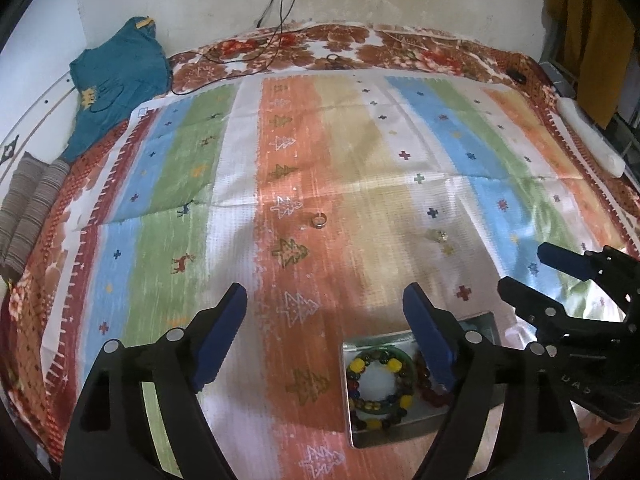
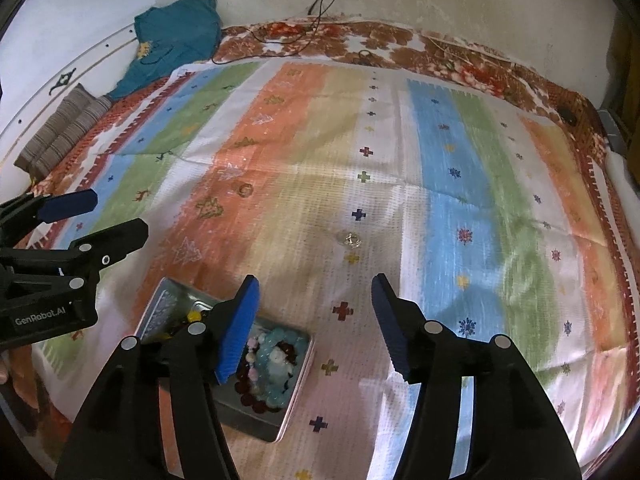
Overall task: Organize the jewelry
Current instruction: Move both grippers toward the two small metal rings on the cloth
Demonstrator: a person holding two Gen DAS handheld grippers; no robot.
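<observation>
A shallow metal tin [image 1: 362,438] lies on the striped cloth and holds bead bracelets: a multicoloured one [image 1: 355,366], dark red beads, and pale blue beads [image 2: 286,338]. A silver ring [image 1: 319,220] rests on the orange stripe further out. A small sparkling piece [image 2: 352,239] lies on the cream stripe. My left gripper [image 1: 325,294] is open above the cloth, its right finger over the tin, with nothing between the pads. My right gripper [image 2: 315,282] is also open and empty, its left finger over the tin's far side. Each gripper shows at the edge of the other's view.
The striped cloth [image 1: 180,168] covers a floral bedspread against a stained wall. A teal garment [image 1: 116,80] and a folded striped cloth [image 1: 32,208] lie at the far left. Black cables [image 1: 280,16] hang down the wall. A white roll [image 1: 592,140] lies at the right edge.
</observation>
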